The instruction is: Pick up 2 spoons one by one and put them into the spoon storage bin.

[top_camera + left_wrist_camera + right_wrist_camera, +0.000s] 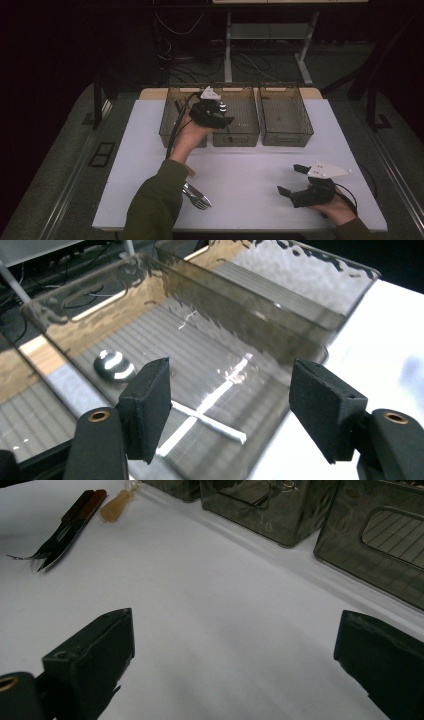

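Note:
Three smoked clear bins stand in a row at the back of the white table point(240, 175). A metal spoon point(116, 367) lies on the ribbed floor of the middle bin point(236, 136), its handle running toward the near wall. My left gripper point(226, 114) hovers over that bin, and in the left gripper view it point(230, 410) is open, with nothing between its pads and the spoon below them. My right gripper point(291, 179) rests at the table's front right, open and empty, with bare table ahead of it point(232, 665).
The left bin point(171, 120) and right bin point(286, 136) flank the middle one. Metal forks point(197, 197) lie near the front edge beside the left sleeve; the right gripper view shows dark-handled forks point(62, 532) and a tan handle point(116, 506).

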Demonstrator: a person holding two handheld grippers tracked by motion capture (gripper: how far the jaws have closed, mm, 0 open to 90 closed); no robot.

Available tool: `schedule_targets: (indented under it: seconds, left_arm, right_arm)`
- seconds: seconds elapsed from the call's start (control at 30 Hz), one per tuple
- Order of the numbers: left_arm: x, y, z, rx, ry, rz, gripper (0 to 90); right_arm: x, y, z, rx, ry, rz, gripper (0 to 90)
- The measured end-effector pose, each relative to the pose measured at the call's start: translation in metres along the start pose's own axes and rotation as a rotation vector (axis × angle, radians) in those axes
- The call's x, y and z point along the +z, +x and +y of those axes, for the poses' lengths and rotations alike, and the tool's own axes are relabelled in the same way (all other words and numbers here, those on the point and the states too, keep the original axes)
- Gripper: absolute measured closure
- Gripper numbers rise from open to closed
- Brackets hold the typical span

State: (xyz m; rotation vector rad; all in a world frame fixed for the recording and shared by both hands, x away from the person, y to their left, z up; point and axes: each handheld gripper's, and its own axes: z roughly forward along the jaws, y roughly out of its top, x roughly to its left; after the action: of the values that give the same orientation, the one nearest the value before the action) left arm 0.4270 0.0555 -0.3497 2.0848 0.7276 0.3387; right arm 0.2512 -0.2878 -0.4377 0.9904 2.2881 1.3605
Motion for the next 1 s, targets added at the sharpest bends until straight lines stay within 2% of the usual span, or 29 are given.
schedule_targets:
  seconds: [0.13,0.33,0.37,0.4,0.53,0.67,0.77,0.83,1.0]
  left_arm:
    - [-0.012,-0.004,-0.015,0.017,0.016,-0.004,30.1]
    - [-0.029,-0.01,-0.034,0.021,0.004,-0.011,27.7]
    - [-0.032,-0.011,-0.038,0.034,0.008,-0.011,27.6]
    - [-0.035,-0.013,-0.042,0.018,0.001,-0.01,27.6]
    - [-0.049,-0.015,-0.06,0.024,-0.002,-0.006,32.6]
    - [-0.063,-0.018,-0.078,0.033,0.009,-0.002,45.6]
    - [-0.072,-0.02,-0.09,0.033,0.014,0.001,59.8]
    - [-0.077,-0.021,-0.098,0.05,0.036,0.008,66.5]
    - [-0.085,-0.022,-0.116,0.039,0.06,0.008,82.2]
  right_arm:
    - [0.0,0.0,0.0,0.006,0.0,0.0,3.1]
    - [0.001,0.0,0.0,-0.001,0.004,0.008,3.1]
    - [0.001,0.0,0.0,0.001,0.005,0.007,3.1]
    - [0.001,0.0,0.0,0.0,0.006,0.007,3.1]
    - [0.002,0.0,-0.001,0.0,0.014,0.004,3.1]
    - [0.002,0.0,-0.001,0.0,0.015,0.0,3.1]
    - [0.002,0.0,-0.001,-0.002,0.017,-0.004,3.1]
    - [0.002,0.001,-0.001,-0.004,0.017,-0.006,3.1]
    - [0.003,0.0,-0.001,-0.004,0.021,-0.008,3.1]
